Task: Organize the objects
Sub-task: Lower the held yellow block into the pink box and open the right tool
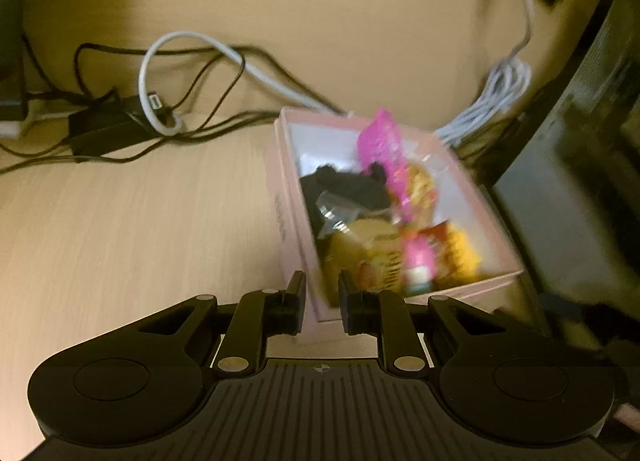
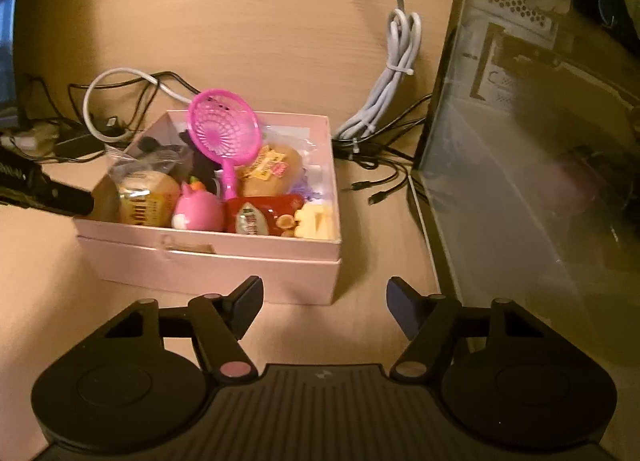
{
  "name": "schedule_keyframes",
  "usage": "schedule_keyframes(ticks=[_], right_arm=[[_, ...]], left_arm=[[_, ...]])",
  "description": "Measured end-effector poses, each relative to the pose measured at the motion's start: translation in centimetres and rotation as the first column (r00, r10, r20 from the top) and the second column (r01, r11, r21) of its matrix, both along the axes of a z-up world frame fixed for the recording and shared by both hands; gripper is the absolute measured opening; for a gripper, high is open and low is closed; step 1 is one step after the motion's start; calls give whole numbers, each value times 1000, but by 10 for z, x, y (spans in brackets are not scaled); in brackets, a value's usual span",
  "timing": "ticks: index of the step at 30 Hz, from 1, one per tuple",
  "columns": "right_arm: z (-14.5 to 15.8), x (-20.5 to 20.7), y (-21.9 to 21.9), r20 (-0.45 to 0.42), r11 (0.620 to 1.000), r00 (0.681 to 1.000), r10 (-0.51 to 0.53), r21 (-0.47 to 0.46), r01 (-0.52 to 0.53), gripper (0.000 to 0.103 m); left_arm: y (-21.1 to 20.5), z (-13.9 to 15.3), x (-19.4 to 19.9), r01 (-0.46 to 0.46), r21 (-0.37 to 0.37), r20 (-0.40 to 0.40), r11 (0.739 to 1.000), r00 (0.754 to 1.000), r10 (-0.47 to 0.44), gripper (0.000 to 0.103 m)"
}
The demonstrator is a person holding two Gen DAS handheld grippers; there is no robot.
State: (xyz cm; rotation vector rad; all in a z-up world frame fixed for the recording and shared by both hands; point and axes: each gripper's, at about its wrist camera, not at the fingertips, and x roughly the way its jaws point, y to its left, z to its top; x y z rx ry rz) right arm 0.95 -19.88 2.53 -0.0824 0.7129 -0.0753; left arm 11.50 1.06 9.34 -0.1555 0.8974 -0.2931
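Observation:
A pink box (image 2: 248, 257) stands on the wooden desk, filled with toys: a pink strainer (image 2: 224, 133), a pink round toy (image 2: 198, 211), bread packets (image 2: 148, 197), a red packet (image 2: 262, 217) and a yellow piece (image 2: 316, 221). The box also shows, blurred, in the left wrist view (image 1: 288, 217). My left gripper (image 1: 322, 293) is shut on the box's near corner wall; its finger (image 2: 48, 189) shows at the box's left corner in the right wrist view. My right gripper (image 2: 324, 309) is open and empty, just in front of the box.
Black cables and a power adapter (image 1: 104, 129) lie behind the box on the left. A bundled white cable (image 2: 384, 97) lies behind it on the right. A computer case with a glass side (image 2: 520, 141) stands at the right.

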Motion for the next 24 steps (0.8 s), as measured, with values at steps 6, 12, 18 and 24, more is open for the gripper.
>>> schedule_keyframes(ticks=[6, 12, 18, 24], right_arm=[[-6, 15, 9, 3, 1000, 1000, 17, -21, -17, 69], [-5, 35, 39, 6, 997, 997, 72, -5, -72, 69], [4, 55, 64, 14, 996, 995, 94, 7, -94, 69], [5, 45, 70, 16, 998, 998, 67, -23, -67, 71]], left_arm=[[12, -5, 3, -21, 32, -4, 999, 1000, 21, 63], [51, -9, 18, -111, 42, 10, 993, 994, 111, 90], [77, -11, 46, -135, 85, 60, 987, 990, 130, 99], [81, -7, 43, -116, 84, 70, 990, 991, 110, 99]])
